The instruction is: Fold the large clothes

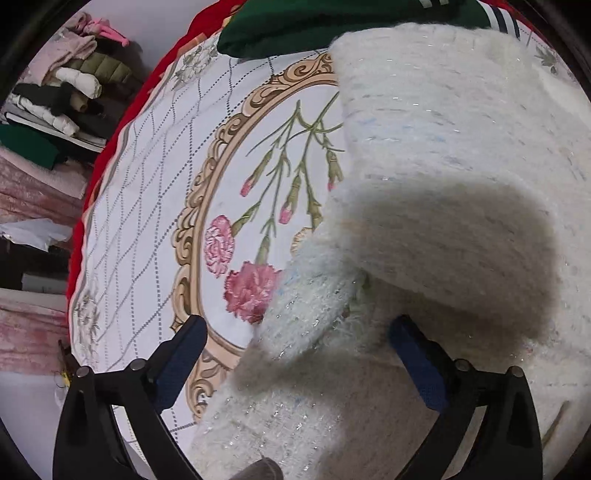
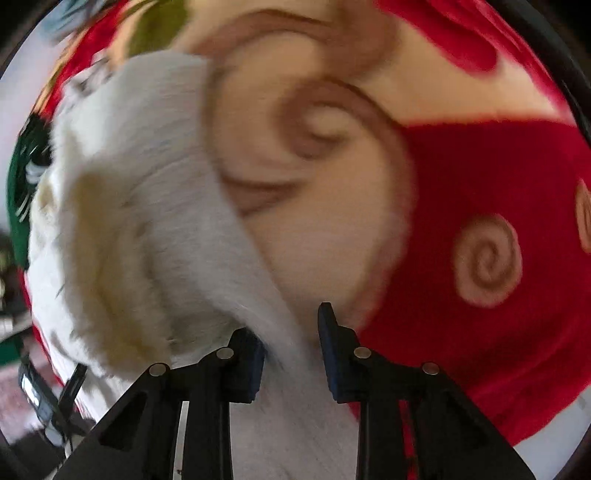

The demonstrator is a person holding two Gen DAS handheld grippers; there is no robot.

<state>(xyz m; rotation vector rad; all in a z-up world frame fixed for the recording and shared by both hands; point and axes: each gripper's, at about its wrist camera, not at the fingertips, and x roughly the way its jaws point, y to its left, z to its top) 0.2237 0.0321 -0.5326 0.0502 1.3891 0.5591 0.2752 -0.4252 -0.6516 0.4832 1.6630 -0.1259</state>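
The left gripper [image 1: 295, 350] has its blue-padded fingers [image 1: 181, 354] spread wide, empty, with a folded edge of the fuzzy white sweater [image 1: 443, 184] lying between and beyond them on the floral bedspread [image 1: 155, 206]. The right gripper [image 2: 291, 350] has its fingers [image 2: 332, 354] drawn in with a strip of the sweater [image 2: 147, 221] running between them, though the blur hides whether the pads actually pinch it. Farther out, a dark green garment [image 1: 314, 26] lies at the bedspread's far edge, stacked clothes [image 1: 74, 85] sit beyond the bed, and the right wrist view shows a red and cream swirl-patterned blanket [image 2: 498, 221] beside the sweater.
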